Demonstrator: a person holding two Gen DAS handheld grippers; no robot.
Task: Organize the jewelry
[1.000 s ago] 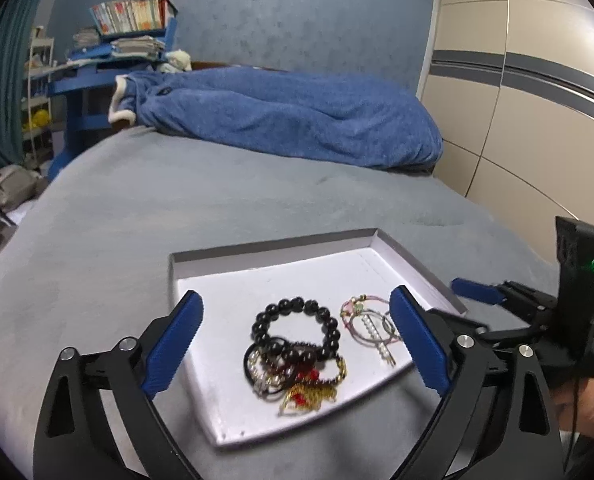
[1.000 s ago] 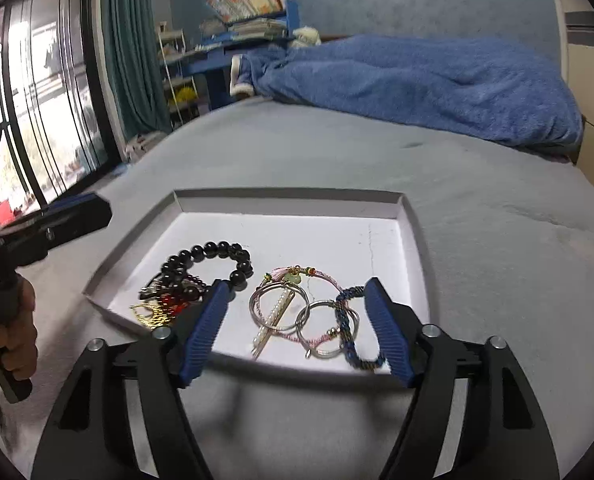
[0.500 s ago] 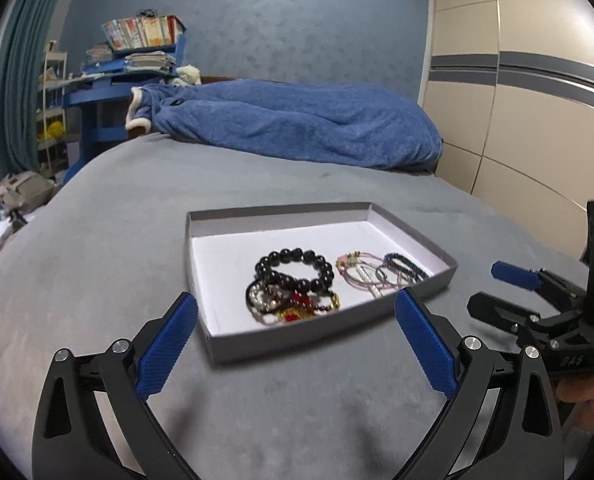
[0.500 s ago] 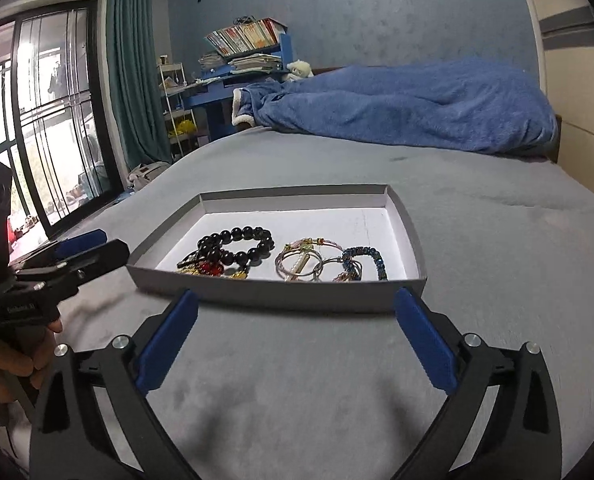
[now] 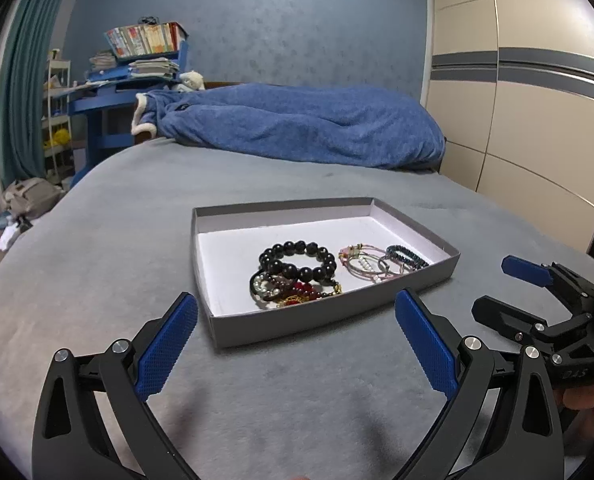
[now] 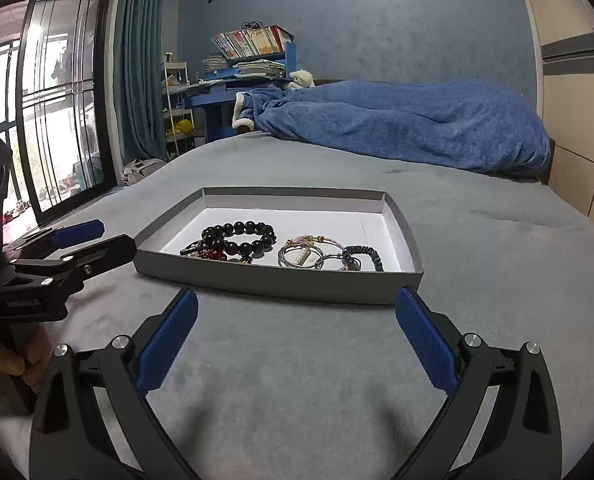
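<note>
A shallow grey box with a white floor point(image 5: 225, 264) point(image 6: 407, 240) lies on the grey bed. In it are a black bead bracelet point(image 5: 297, 260) point(image 6: 239, 236), a red and gold tangle point(image 5: 297, 294) point(image 6: 213, 255), thin silver and pink bangles point(image 5: 363, 264) point(image 6: 301, 254) and a dark blue braided bracelet point(image 5: 407, 256) point(image 6: 363, 256). My left gripper point(image 5: 297, 332) is open and empty, just short of the box's near wall; it also shows in the right wrist view point(image 6: 93, 240). My right gripper point(image 6: 297, 330) is open and empty, near the box's near wall; it also shows in the left wrist view point(image 5: 505, 288).
A blue blanket point(image 5: 297, 128) point(image 6: 409, 124) is heaped at the far end of the bed. A wardrobe point(image 5: 537, 100) stands on the right. A blue desk with books point(image 5: 137, 64) and a window point(image 6: 37, 120) are on the left.
Both grippers have pulled back and lowered from over the box to the bed in front of it. The jewelry and box have not moved. Both stay open.
</note>
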